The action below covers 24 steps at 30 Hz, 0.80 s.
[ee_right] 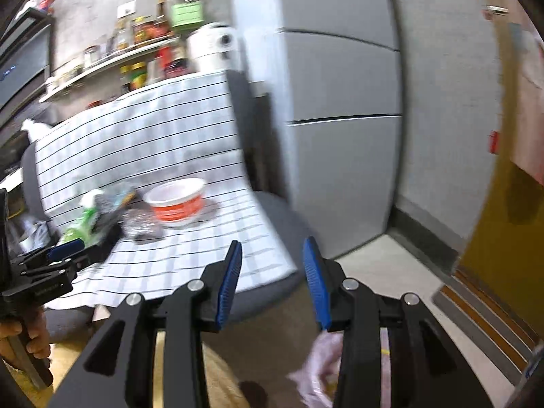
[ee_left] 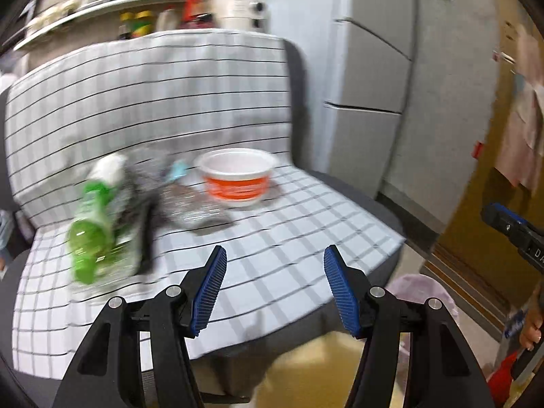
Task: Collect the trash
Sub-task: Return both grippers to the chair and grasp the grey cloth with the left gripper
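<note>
Trash is lying in a loose cluster on the seat of the checked-cloth sofa [ee_left: 210, 108]: a green plastic bottle [ee_left: 93, 217] is tilting at the left end of the heap, crumpled silvery wrappers [ee_left: 190, 204] are sitting just to its right, and an orange-and-white instant-noodle bowl [ee_left: 238, 178] is standing upright at the right end, touching or nearly touching the wrappers. The left gripper [ee_left: 275, 268] is hovering over the front of the seat with its blue pads spread wide and nothing between them; the right gripper [ee_right: 273, 272] is likewise hanging released and empty, off the sofa's right front corner, above the floor. A pink-lined trash bin [ee_left: 425, 292] is sitting on the floor just beside that same corner. Both views are blurring, so fine detail of the wrappers cannot be made out. Judging from this, the step in hand is the first reach. The left gripper is looking best placed for the bottle: it should be closing across the narrow body rather than the slippery cap end, and squeezing gently, since a thin bottle is likely to buckle and squirt out. The bowl is probably best pinched by its rim wall, kept level in case of dregs.
</note>
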Motion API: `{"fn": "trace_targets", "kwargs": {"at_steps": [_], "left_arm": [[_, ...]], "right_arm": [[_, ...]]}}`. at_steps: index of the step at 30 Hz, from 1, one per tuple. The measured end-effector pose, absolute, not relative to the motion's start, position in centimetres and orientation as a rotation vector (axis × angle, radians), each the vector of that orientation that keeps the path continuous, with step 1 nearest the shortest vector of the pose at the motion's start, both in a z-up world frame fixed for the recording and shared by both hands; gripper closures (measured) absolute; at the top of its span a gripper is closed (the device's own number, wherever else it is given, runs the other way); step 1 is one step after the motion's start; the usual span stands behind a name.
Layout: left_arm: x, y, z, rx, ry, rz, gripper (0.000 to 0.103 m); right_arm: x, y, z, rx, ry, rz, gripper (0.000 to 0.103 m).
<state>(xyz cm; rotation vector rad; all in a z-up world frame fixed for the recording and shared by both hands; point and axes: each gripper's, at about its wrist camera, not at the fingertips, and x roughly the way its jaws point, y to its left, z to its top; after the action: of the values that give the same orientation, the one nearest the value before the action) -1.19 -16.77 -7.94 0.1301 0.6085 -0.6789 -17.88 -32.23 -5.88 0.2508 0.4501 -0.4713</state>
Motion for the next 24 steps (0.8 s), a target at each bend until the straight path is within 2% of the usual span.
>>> {"fn": "trace_targets", "kwargs": {"at_steps": [3,12,16,21,24], "left_arm": [[1.0,-14.0,-8.3,0.114,0.617,-0.590,0.042],[7.0,-6.4,-8.3,0.061,0.635,-0.363,0.042],[9.7,-3.3,-7.2,0.056,0.620,-0.274,0.042],[12.1,-0.6,-7.0,0.048,0.623,-0.224,0.042],[13.1,0.4,-7.5,0.050,0.629,-0.213,0.042]], "right_arm": [[-14.7,-30.9,-6.0,0.226,0.469,-0.397,0.057],[-3.0,-26.2,-5.7,0.123,0.521,-0.151,0.056],[3.0,-22.9,-4.6,0.063,0.520,-0.035,0.051],[10.4,-18.9,-4.8,0.027,0.555,0.075,0.050],[14.1,-16.2,-4.9,-0.055,0.556,0.102,0.042]]}}
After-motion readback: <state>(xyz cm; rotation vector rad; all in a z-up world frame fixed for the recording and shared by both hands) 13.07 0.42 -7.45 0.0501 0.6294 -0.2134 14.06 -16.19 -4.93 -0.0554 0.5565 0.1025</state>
